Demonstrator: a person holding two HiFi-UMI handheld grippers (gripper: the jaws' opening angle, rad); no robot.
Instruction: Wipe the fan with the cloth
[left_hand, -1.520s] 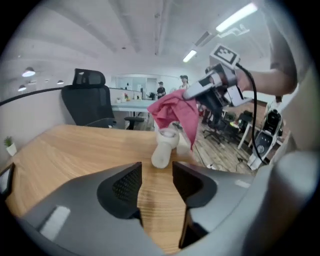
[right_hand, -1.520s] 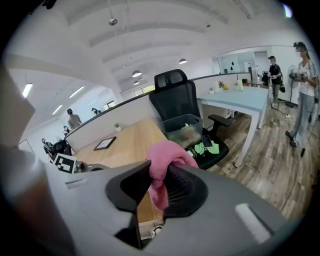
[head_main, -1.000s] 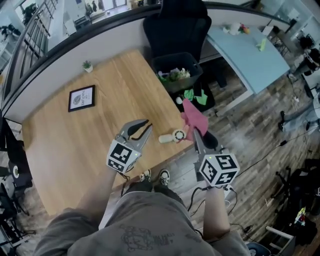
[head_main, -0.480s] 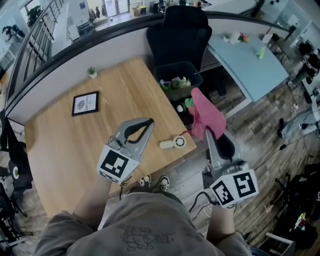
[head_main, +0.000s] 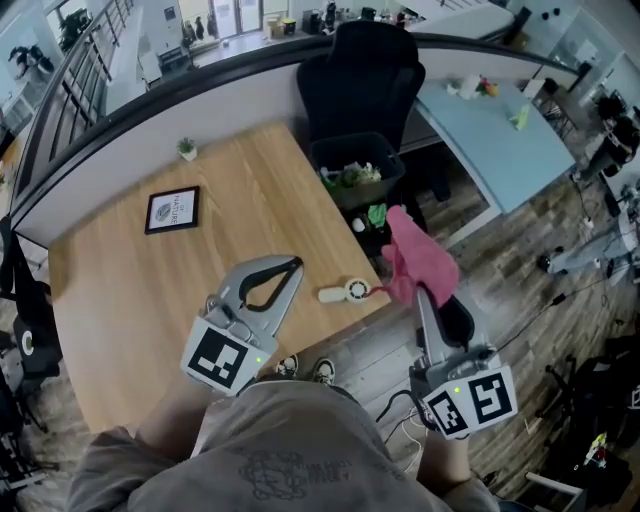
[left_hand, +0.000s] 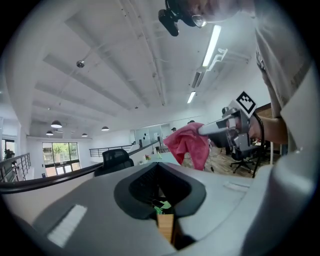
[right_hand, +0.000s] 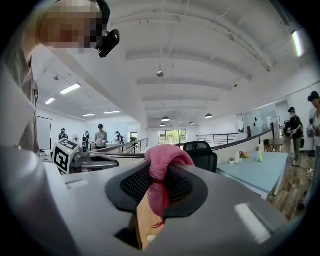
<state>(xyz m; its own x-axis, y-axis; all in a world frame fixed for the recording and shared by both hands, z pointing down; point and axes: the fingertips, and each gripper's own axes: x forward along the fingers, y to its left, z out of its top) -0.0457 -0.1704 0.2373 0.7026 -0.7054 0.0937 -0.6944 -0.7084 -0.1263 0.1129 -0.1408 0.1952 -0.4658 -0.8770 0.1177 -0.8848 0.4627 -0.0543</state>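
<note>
On the wooden table (head_main: 130, 290), the white hand-held fan (head_main: 348, 291) lies flat near the front right edge, with its handle pointing left and its round head to the right. All positions below are given relative to this fan.

Far left of the fan and further back, a black-framed picture (head_main: 171, 211) lies flat on the table. A small potted plant (head_main: 186, 148) stands behind it at the back edge.

Immediately left of the fan is the left gripper (head_main: 292, 266), held above the table surface and apart from the fan. Its own view shows the jaws closed together with nothing between them.

Behind the fan, off the table edge, stands a black bin (head_main: 380, 150) with green items inside. A black office chair (head_main: 365, 70) stands behind the bin.

Just right of the fan, past the table edge and over the floor, is the pink cloth (head_main: 420, 262). It is bunched and hangs from the right gripper (head_main: 424, 296), whose jaws are clamped on it. The left gripper view shows the cloth held in the air, clear of the fan.

Far right of the fan and behind it stands a light-blue table (head_main: 500, 120) with small items at its far end.
</note>
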